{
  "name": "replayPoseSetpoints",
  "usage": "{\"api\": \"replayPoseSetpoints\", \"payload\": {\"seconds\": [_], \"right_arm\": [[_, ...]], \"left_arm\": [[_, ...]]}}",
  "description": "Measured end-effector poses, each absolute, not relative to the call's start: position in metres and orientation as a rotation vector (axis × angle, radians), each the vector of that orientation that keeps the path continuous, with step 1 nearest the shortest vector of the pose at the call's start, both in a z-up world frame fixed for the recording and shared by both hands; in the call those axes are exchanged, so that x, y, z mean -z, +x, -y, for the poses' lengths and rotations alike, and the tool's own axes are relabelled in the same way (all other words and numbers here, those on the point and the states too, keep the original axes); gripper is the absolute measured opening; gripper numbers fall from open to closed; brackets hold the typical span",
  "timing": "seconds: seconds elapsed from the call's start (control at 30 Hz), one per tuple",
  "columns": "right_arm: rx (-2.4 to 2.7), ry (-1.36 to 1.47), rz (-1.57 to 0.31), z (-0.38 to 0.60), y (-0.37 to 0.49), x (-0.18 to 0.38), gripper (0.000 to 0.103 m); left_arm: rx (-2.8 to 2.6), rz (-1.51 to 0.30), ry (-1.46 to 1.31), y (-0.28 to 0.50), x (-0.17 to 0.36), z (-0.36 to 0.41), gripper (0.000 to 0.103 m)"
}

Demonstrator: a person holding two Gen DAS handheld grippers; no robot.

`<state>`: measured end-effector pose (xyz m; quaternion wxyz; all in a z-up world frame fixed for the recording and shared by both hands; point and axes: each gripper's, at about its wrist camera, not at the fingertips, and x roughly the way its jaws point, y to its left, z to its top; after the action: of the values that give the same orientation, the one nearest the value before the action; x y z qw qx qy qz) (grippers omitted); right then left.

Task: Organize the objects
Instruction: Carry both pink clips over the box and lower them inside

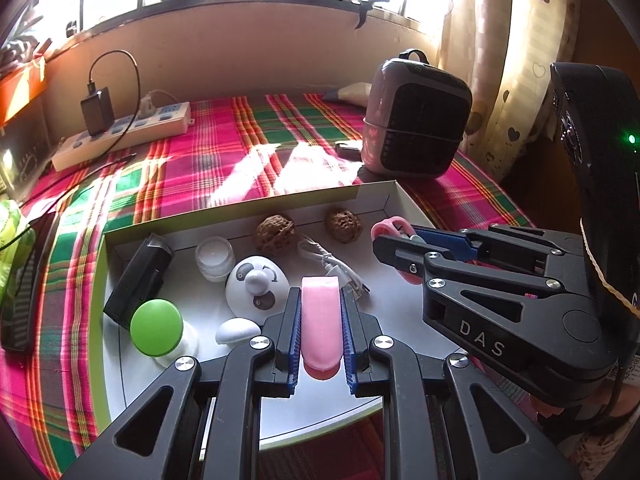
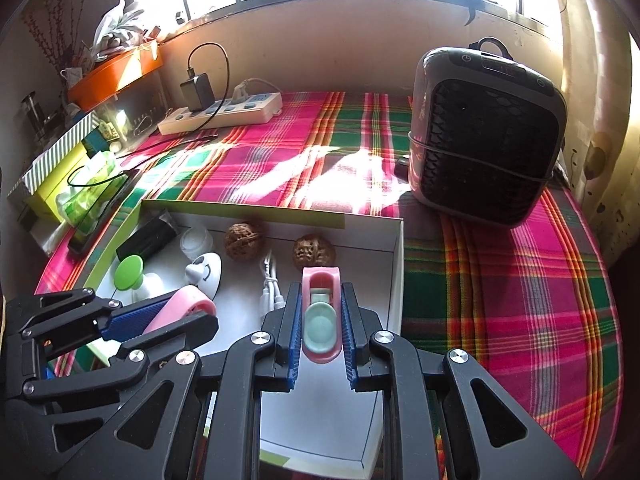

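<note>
My left gripper (image 1: 320, 320) is shut on a smooth pink oblong piece (image 1: 320, 320), held over the white box (image 1: 384, 190). It also shows in the right wrist view (image 2: 176, 310). My right gripper (image 2: 321, 320) is shut on a pink holder with a pale green insert (image 2: 321, 316), over the box's right side. In the left wrist view the right gripper (image 1: 394, 248) grips that pink piece (image 1: 390, 226). In the box lie two walnuts (image 1: 275, 233) (image 1: 343, 224), a white cable (image 1: 336, 266), a panda figure (image 1: 256, 286), a small clear jar (image 1: 215, 258), a green-capped item (image 1: 157, 328) and a black block (image 1: 140, 280).
The box sits on a plaid cloth (image 2: 500, 280). A grey heater (image 2: 484, 132) stands at the back right. A power strip with a charger (image 2: 224, 114) lies at the back left. A phone (image 2: 102, 216), boxes and a green packet (image 2: 86, 188) crowd the left edge.
</note>
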<state>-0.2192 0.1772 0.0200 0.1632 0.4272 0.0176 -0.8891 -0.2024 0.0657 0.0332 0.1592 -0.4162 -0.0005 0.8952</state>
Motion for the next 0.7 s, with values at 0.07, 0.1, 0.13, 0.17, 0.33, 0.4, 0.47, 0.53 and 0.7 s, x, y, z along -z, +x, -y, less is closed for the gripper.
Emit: {"api": "replayPoseSetpoints", "payload": {"seconds": [0.07, 0.1, 0.13, 0.17, 0.33, 0.4, 0.47, 0.53, 0.7], "right_arm": [[2.528, 1.227, -0.05, -0.177, -0.221, -0.018, 0.019], [2.524, 1.231, -0.05, -0.177, -0.222, -0.017, 0.019], [2.52, 1.233, -0.051, -0.176, -0.223, -0.016, 0.019], [2.517, 1.236, -0.056, -0.176, -0.223, -0.016, 0.019], [2.507, 1.253, -0.055, -0.175, -0.228, -0.012, 0.019], [2.504, 1.259, -0.06, -0.174, -0.229, -0.01, 0.019], [2.501, 1.261, -0.061, -0.174, -0.23, -0.009, 0.019], [2.5, 1.262, -0.062, -0.174, -0.23, -0.009, 0.019], [2.497, 1.265, -0.068, -0.172, -0.231, -0.007, 0.019]], "left_arm": [[-2.553, -0.003, -1.201, -0.204, -0.03, -0.067, 0.016], [-2.553, -0.003, -1.209, -0.205, -0.029, -0.067, 0.016], [-2.552, -0.002, -1.213, -0.206, -0.028, -0.067, 0.016], [-2.55, -0.005, -1.213, -0.206, -0.028, -0.068, 0.016], [-2.546, -0.014, -1.227, -0.209, -0.024, -0.069, 0.016], [-2.546, -0.016, -1.241, -0.211, -0.022, -0.07, 0.016], [-2.545, -0.017, -1.251, -0.212, -0.02, -0.07, 0.016], [-2.544, -0.013, -1.255, -0.212, -0.019, -0.07, 0.016], [-2.543, -0.015, -1.262, -0.213, -0.017, -0.071, 0.016]]}}
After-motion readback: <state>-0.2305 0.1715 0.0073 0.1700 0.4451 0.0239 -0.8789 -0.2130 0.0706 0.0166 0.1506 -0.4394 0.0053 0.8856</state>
